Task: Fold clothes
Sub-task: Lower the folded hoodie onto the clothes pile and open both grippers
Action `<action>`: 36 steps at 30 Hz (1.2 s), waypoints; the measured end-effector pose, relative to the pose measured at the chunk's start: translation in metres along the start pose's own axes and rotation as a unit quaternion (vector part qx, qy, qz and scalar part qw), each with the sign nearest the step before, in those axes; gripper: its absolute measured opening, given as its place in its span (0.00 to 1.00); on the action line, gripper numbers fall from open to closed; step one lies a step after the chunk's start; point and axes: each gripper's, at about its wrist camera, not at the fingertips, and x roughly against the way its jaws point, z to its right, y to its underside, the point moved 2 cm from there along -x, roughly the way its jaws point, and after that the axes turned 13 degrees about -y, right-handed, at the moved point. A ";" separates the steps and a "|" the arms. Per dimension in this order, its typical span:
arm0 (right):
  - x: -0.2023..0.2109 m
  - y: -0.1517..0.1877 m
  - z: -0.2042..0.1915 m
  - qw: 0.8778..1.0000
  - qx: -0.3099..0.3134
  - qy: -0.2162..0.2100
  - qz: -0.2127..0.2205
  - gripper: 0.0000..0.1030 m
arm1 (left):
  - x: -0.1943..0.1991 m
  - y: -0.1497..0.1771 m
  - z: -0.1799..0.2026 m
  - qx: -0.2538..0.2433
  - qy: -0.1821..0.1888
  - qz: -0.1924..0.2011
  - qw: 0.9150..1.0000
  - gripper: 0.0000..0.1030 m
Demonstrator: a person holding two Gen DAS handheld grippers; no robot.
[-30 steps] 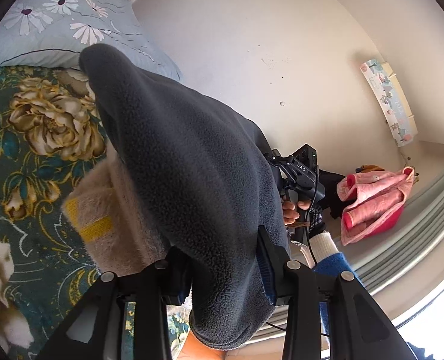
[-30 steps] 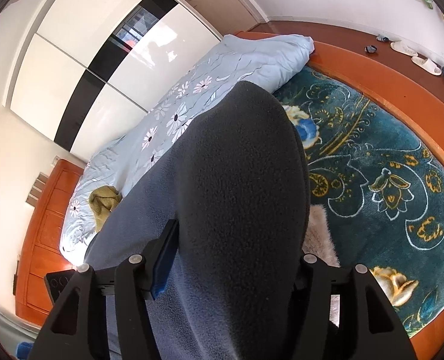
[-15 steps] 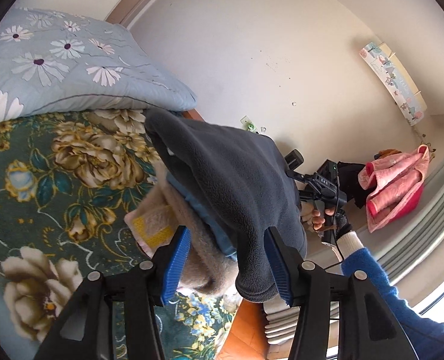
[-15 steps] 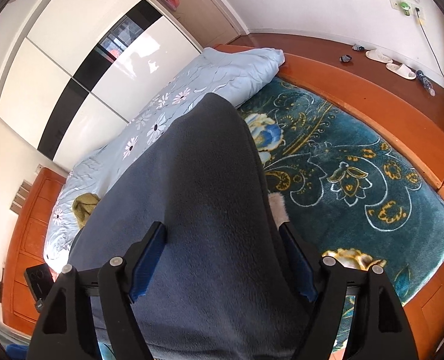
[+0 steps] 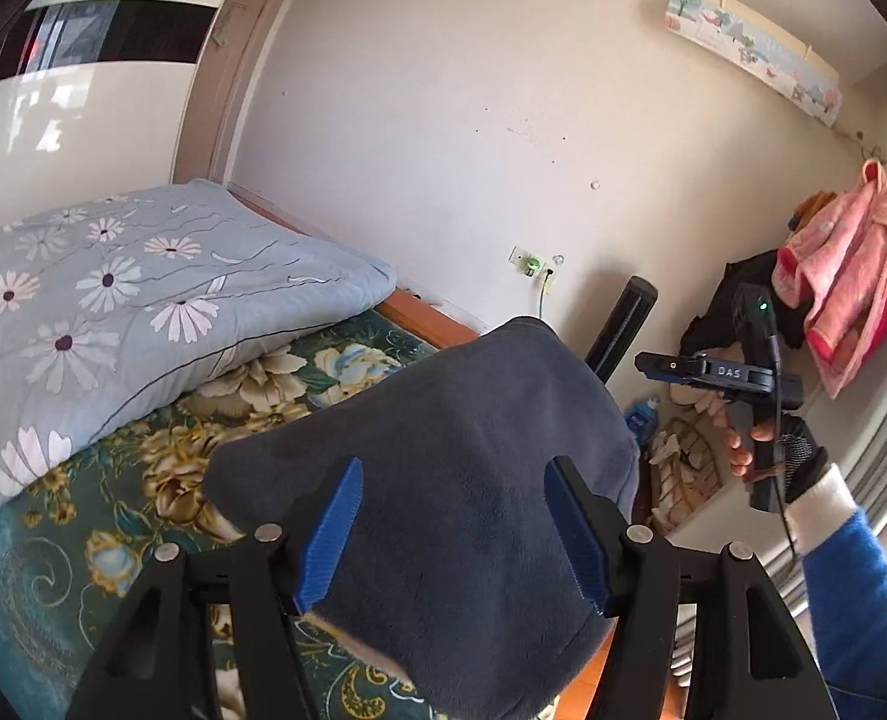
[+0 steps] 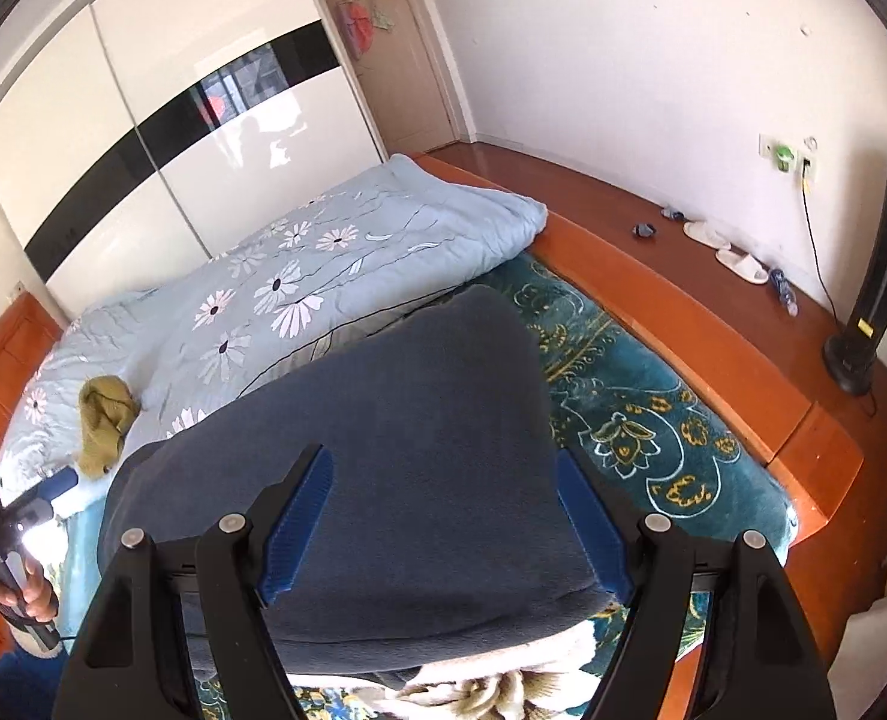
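Observation:
A dark grey-blue fleece garment with a cream lining lies folded on the green floral bedspread. My left gripper is open, its blue pads standing wide on either side above the fleece. In the right wrist view the same fleece lies flat and folded, and my right gripper is open above its near edge. The right gripper also shows in the left wrist view, held in a hand past the bed's corner.
A light blue floral quilt lies folded at the far side of the bed, with an olive cloth on it. The orange wooden bed frame borders the right. A black tower fan and slippers sit on the floor. A pink garment hangs on the wall.
Both grippers have opened and let go of the fleece, then drawn back and up. The fleece has dropped from a held-up drape to a flat folded pile on the bed.

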 end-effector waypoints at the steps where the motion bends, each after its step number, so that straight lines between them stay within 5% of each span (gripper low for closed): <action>1: -0.006 0.002 -0.011 1.000 0.008 0.000 -0.004 0.76 | -0.008 -0.001 0.010 -0.011 -0.011 0.000 1.000 0.65; 7: -0.050 0.029 -0.045 0.998 0.045 -0.027 -0.041 0.76 | -0.035 0.026 0.029 -0.032 -0.010 -0.034 0.999 0.65; 18: -0.068 0.075 -0.029 0.997 0.063 0.016 -0.051 0.79 | -0.051 0.049 0.029 -0.059 -0.015 -0.057 0.997 0.71; 29: -0.022 0.072 -0.048 0.998 0.060 0.027 -0.005 0.79 | -0.014 0.037 0.024 -0.026 -0.009 -0.035 0.999 0.73; 36: 0.015 0.116 -0.071 0.998 0.056 0.029 0.027 0.79 | 0.011 0.053 0.017 -0.010 -0.033 -0.027 0.999 0.73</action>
